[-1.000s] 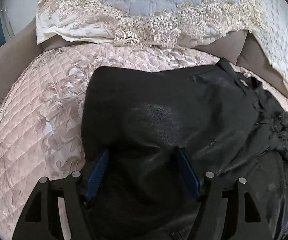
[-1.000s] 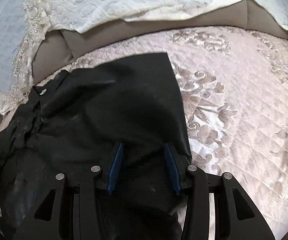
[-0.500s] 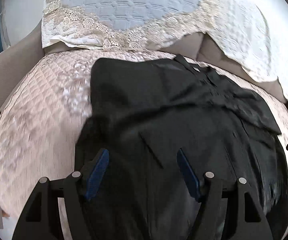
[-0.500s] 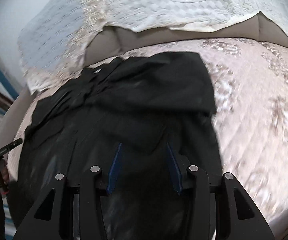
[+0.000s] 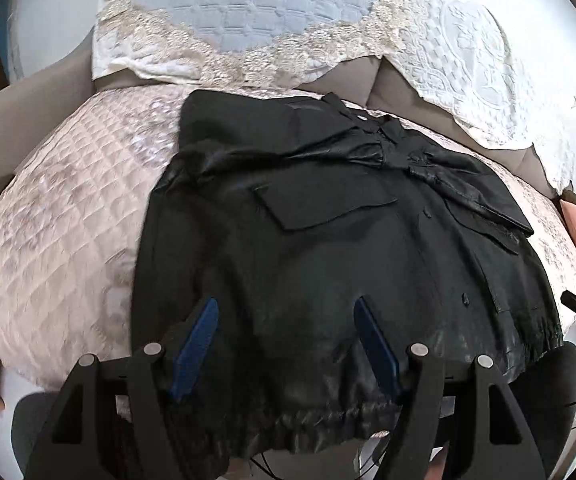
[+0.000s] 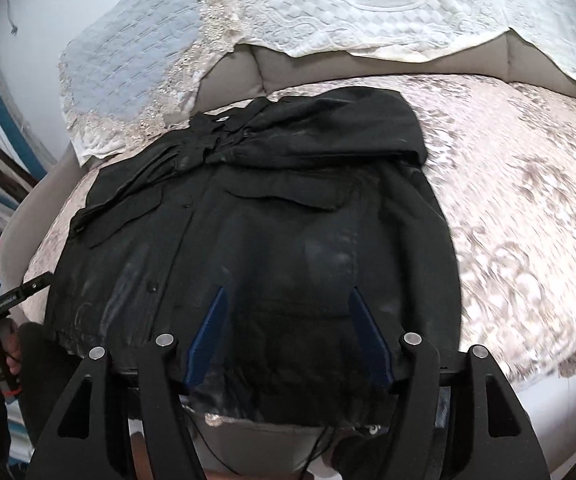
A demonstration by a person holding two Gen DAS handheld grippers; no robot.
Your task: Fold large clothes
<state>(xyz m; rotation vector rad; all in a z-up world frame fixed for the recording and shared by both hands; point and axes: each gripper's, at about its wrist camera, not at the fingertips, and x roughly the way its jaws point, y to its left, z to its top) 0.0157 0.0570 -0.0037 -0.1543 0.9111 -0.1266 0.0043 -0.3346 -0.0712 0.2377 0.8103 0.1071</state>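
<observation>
Left gripper [image 5: 286, 344] and right gripper [image 6: 286, 334] we hold above the near hem of the jacket [image 5: 328, 248], each with jaws apart and nothing between the blue pads. We cannot tell whether the pads touch the cloth. We see the jacket lying front up on the quilt [image 5: 60, 232], hem toward us, collar toward the pillows [image 5: 248, 20], with the sleeves apparently folded across the chest. We judge this layout suits a lengthwise fold: one gripper at each hem corner keeps the edge level when lifted.
</observation>
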